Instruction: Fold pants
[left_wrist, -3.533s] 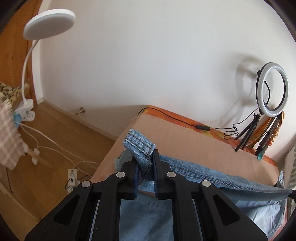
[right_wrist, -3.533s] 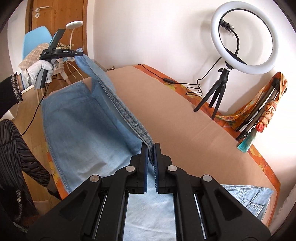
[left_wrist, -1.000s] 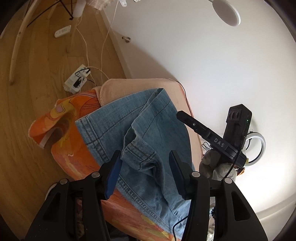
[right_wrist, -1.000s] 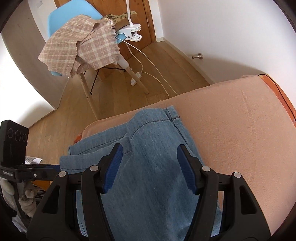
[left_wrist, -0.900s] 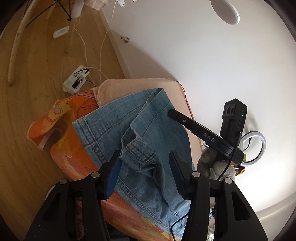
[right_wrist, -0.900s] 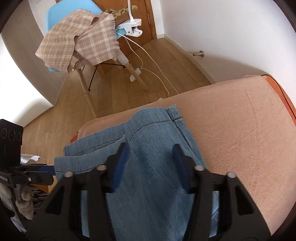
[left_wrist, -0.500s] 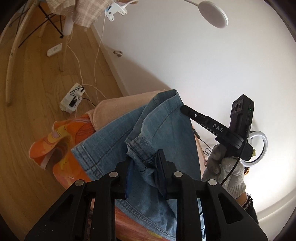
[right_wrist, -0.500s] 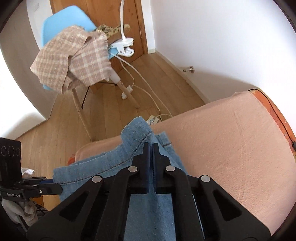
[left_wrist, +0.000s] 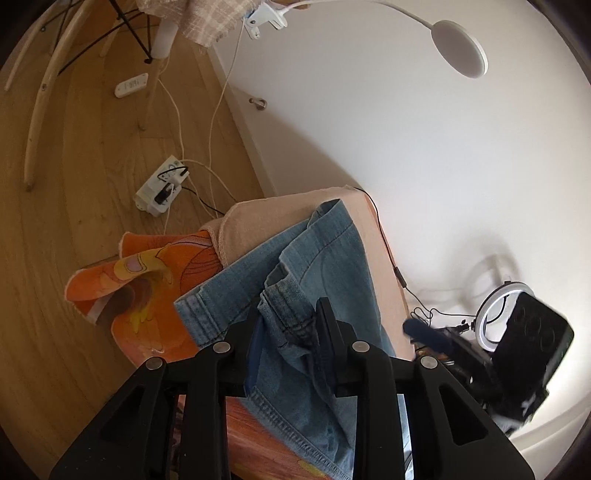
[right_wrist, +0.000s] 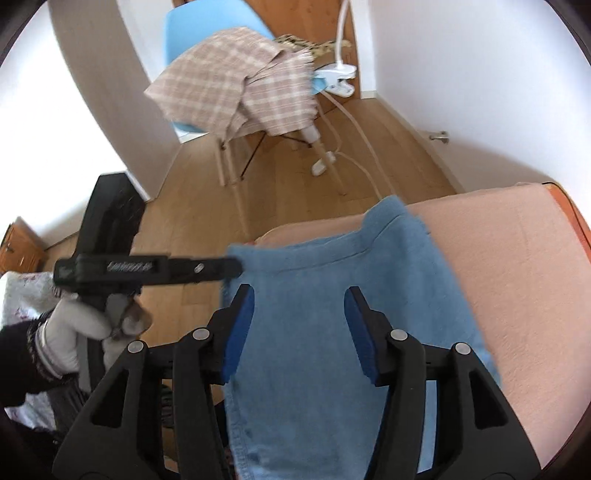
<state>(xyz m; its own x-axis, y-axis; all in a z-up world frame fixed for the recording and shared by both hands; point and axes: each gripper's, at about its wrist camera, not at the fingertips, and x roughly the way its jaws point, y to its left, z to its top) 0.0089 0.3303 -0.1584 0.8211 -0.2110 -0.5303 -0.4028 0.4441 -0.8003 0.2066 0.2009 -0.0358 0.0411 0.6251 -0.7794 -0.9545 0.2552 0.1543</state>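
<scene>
Left gripper (left_wrist: 290, 326) partly spread, bunched seam of pants (left_wrist: 332, 266) between the pads, grip unclear. Right gripper (right_wrist: 299, 328) spread wide above pants (right_wrist: 332, 332), nothing held. Denim folded at near corner of peach-covered table (right_wrist: 524, 280), one hem overhanging orange cloth (left_wrist: 147, 295). Beyond edge: wood floor (left_wrist: 74, 166), power strip (left_wrist: 160, 190), chair (right_wrist: 207, 44).

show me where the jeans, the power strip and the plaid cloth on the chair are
jeans (left_wrist: 332, 266): left wrist view, on the flat denim panel above the fingers.
power strip (left_wrist: 160, 190): left wrist view, on its white body on the wooden floor.
plaid cloth (right_wrist: 221, 77): right wrist view, on the part draped over the blue chair.
</scene>
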